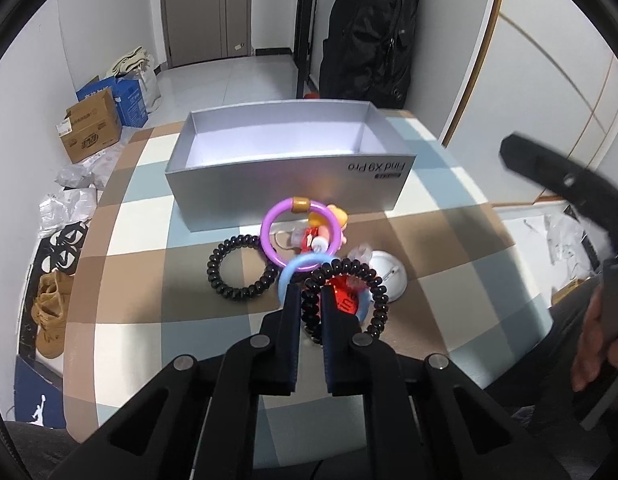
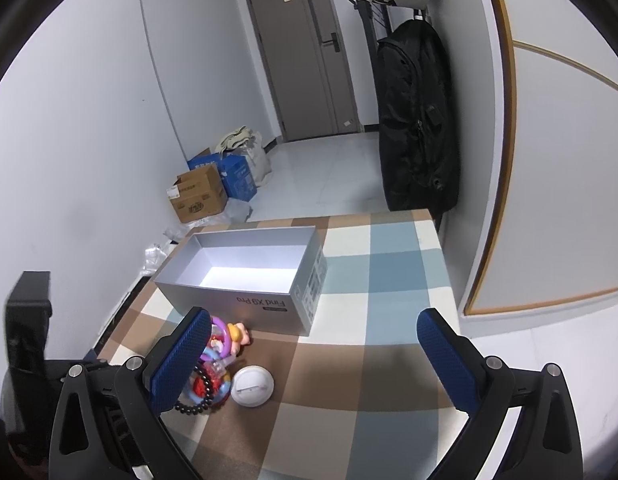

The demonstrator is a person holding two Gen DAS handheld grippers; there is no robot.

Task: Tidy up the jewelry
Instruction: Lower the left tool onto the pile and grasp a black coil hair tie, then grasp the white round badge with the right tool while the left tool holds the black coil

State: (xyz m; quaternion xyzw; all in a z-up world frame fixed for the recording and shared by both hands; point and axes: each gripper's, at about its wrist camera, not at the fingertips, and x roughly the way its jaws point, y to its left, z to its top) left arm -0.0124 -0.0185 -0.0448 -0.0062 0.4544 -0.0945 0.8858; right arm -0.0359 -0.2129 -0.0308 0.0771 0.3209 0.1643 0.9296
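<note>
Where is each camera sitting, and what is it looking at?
Left wrist camera: on the left gripper, looking down along its fingers, shut on a black spiral hair tie; the person's other hand shows at the right.
Right wrist camera: on the right gripper, open, looking across the checkered table toward the door.
Both see the silver box, the white round badge and the purple ring.

The silver box (image 2: pixel 245 304) stands open-topped; checked cloth (image 2: pixel 373 364) right of it lies bare.
</note>
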